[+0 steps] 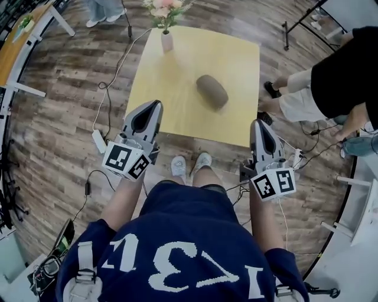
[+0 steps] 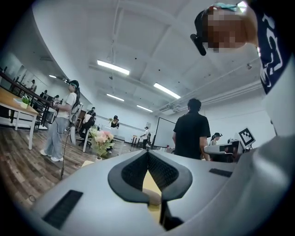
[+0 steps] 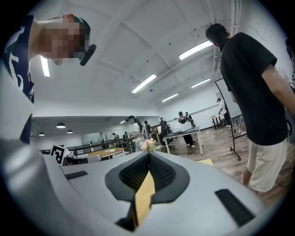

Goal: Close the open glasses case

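Cloth of a dark blue top (image 1: 177,259) with white numerals fills the bottom of the head view and covers the wearer's lap and most of both forearms. Only the toes of two pale shoes (image 1: 190,164) show past it. The left gripper (image 1: 155,107) and right gripper (image 1: 258,124) are held level at the near edge of the yellow table (image 1: 177,115), well apart from each other. Each gripper's own view shows its ribbed pads meeting at the tips with nothing clamped between them. Below the tips only a thin slit stays open, showing yellow tabletop. In the left gripper view a brownish rounded shape sits in that slit, too blurred to name. The glasses case (image 1: 212,91) lies near the middle of the table, beyond both grippers and touching neither. It reads as one rounded grey-brown lump with no raised lid; its seam is too small to make out. A pale vase (image 1: 167,41) stands at the far edge, its flowers (image 1: 165,9) cut off by the frame. A bystander in black (image 1: 339,65) stands at the right, cropped by the edge.
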A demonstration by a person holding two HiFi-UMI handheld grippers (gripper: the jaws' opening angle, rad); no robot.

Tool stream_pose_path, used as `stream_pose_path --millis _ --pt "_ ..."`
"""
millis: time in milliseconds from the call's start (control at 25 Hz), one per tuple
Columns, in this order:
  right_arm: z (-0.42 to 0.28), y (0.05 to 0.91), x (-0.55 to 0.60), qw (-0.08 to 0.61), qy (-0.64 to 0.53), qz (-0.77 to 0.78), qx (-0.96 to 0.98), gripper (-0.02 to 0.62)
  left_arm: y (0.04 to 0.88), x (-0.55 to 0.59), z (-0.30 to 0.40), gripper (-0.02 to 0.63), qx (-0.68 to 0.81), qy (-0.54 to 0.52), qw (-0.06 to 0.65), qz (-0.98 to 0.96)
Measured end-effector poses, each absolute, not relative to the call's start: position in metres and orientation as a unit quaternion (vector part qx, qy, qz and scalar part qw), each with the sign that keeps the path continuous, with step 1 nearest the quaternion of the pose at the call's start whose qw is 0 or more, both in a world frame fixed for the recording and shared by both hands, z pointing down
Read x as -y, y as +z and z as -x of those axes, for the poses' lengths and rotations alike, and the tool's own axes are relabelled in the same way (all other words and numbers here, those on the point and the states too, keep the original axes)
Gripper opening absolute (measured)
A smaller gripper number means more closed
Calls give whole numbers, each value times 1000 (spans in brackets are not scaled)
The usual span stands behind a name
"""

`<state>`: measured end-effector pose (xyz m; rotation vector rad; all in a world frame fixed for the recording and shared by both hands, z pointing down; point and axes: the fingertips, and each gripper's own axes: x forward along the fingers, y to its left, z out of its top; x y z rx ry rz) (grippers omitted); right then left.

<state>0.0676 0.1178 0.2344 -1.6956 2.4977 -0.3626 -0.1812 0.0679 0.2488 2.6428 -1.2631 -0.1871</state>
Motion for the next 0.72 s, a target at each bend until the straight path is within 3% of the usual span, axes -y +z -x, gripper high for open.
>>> stream_pose_path --millis 720 --pt "-132 217 18 77 -101 509 -851 25 235 34 111 14 460 -72 89 -880"
